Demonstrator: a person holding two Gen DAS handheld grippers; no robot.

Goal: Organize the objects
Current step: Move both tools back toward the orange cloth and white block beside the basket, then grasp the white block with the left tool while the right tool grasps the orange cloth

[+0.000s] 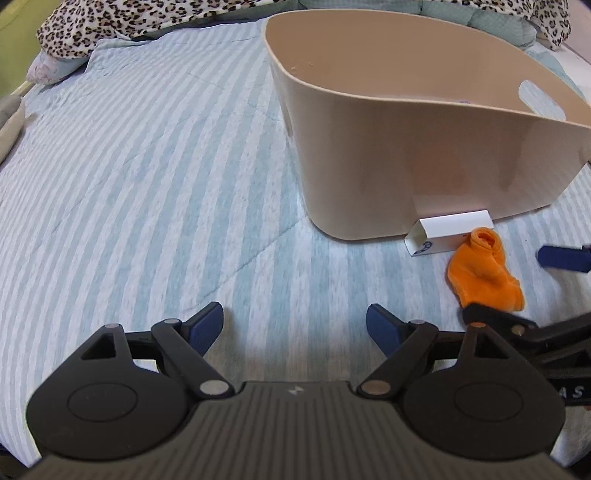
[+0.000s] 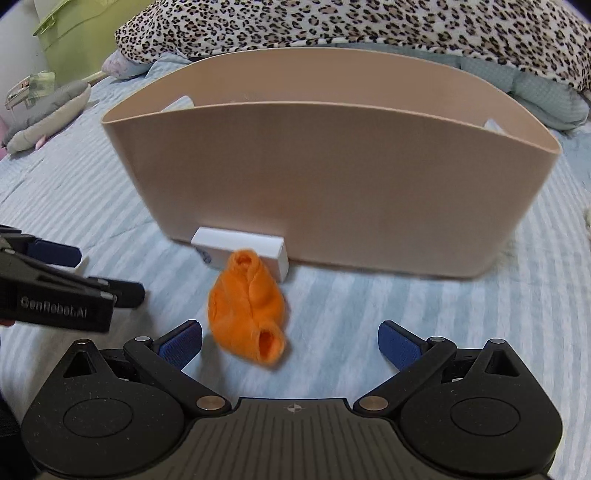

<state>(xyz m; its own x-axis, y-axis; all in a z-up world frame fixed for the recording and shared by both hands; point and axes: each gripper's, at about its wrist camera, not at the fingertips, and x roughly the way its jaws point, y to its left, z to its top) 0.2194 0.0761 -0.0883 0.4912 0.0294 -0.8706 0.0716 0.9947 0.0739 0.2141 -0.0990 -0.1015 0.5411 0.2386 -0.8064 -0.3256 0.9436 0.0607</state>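
Note:
An orange sock (image 2: 247, 306) lies bunched on the striped bed, just in front of my right gripper (image 2: 290, 341), which is open and empty. The sock also shows at the right of the left wrist view (image 1: 480, 273). A small white box (image 2: 240, 249) lies behind it against the near wall of a beige plastic tub (image 2: 325, 184). The box (image 1: 443, 236) and tub (image 1: 424, 147) also show in the left wrist view. My left gripper (image 1: 294, 328) is open and empty over bare bedding, left of the sock.
The bed has a light blue striped cover (image 1: 147, 184). A leopard-print blanket (image 2: 332, 26) and pillows lie behind the tub. A grey stuffed toy (image 2: 48, 110) lies at the far left. The left gripper's body (image 2: 55, 291) reaches into the right wrist view.

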